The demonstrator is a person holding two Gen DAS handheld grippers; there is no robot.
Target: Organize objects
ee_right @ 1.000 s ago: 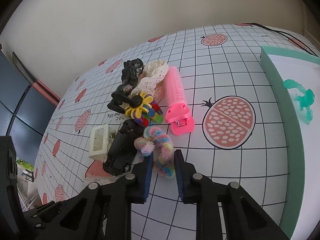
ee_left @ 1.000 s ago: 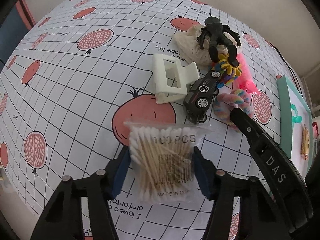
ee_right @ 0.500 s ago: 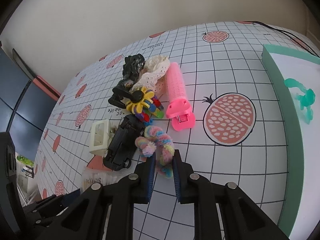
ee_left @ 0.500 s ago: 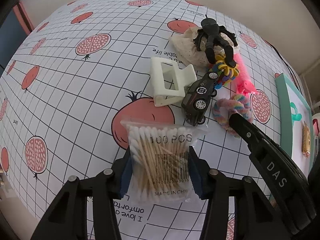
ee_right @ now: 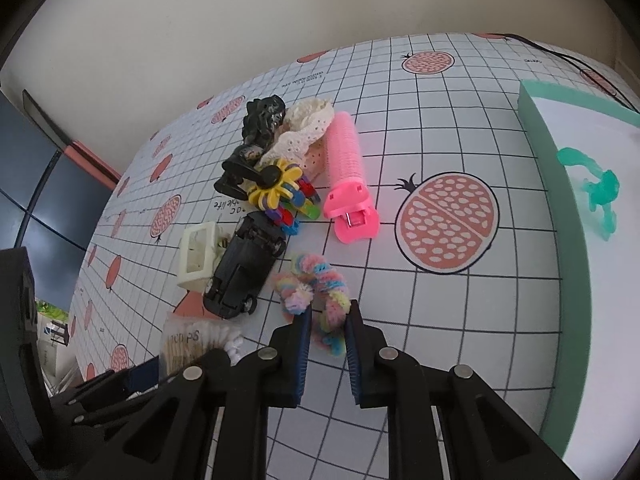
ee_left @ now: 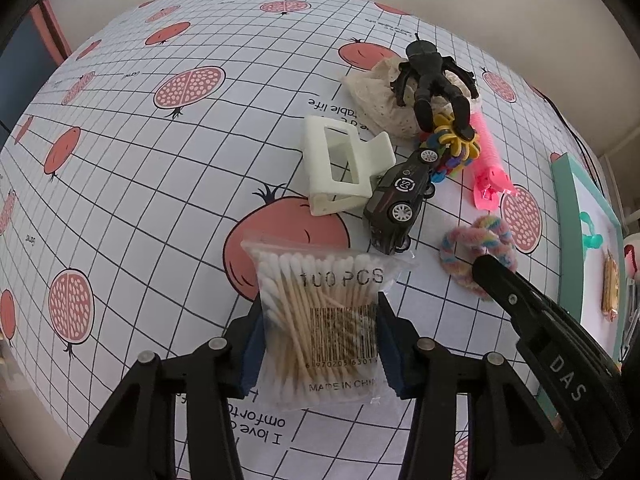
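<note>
Left gripper [ee_left: 318,344] clamped on the bag of cotton swabs [ee_left: 320,320], pads pressing both sides, low over the tablecloth [ee_left: 160,184]. Right gripper [ee_right: 327,344] clenched on the pastel scrunchie [ee_right: 316,288], just beside the black toy car [ee_right: 244,272]. Past them: cream hair claw [ee_left: 340,168], pink hair roller [ee_right: 348,176], black figure [ee_left: 432,80], lace cloth [ee_left: 380,96]. Green-rimmed tray [ee_right: 560,240] on the right holds a teal piece [ee_right: 596,188].

The teal tray [ee_right: 568,264] runs off the frame's right edge; the swab bag [ee_right: 192,344], lower left, is half hidden behind a gripper finger.
</note>
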